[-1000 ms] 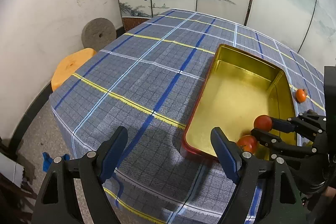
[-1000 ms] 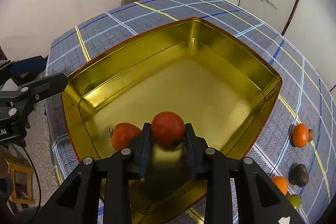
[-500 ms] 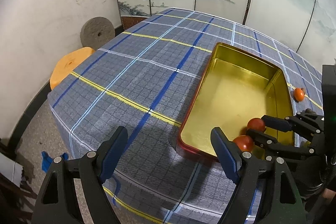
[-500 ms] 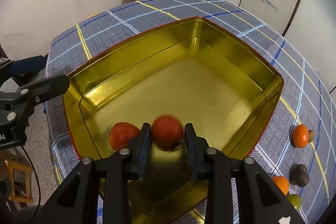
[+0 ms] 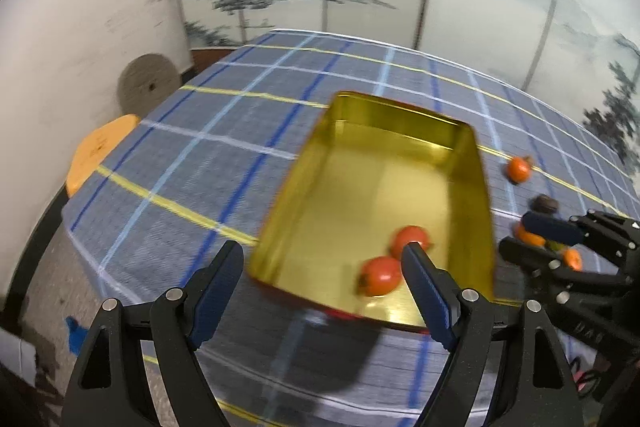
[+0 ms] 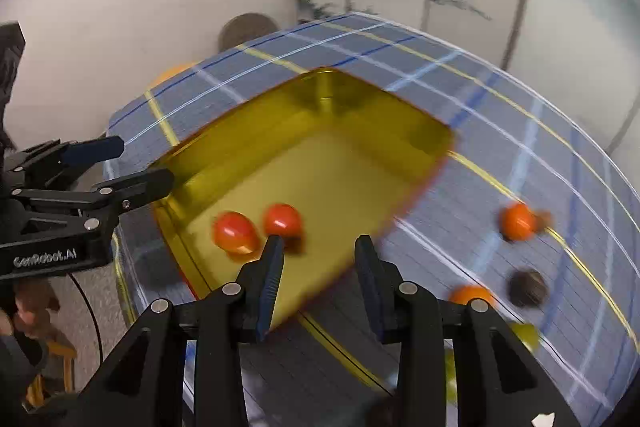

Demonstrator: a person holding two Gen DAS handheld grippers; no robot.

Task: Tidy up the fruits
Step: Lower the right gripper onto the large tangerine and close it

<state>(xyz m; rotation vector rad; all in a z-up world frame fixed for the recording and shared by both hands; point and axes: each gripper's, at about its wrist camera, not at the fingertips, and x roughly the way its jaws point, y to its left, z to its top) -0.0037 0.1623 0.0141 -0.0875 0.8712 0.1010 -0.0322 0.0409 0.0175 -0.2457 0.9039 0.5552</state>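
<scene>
Two round red tomatoes (image 6: 256, 229) lie loose in the shallow gold metal tin (image 6: 360, 131). The right gripper (image 6: 318, 261), jaws narrow, empty and opening, could clip the tin's rim; the left gripper (image 5: 322, 267) stands wide, empty.

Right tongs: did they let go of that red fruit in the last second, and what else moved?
Yes. The right tongs released the second red fruit; it now lies in the gold tray beside the first red fruit, and the empty tongs have pulled back. The left tongs stayed open and empty, also backing off. The fruits on the tablecloth kept their places.
</scene>
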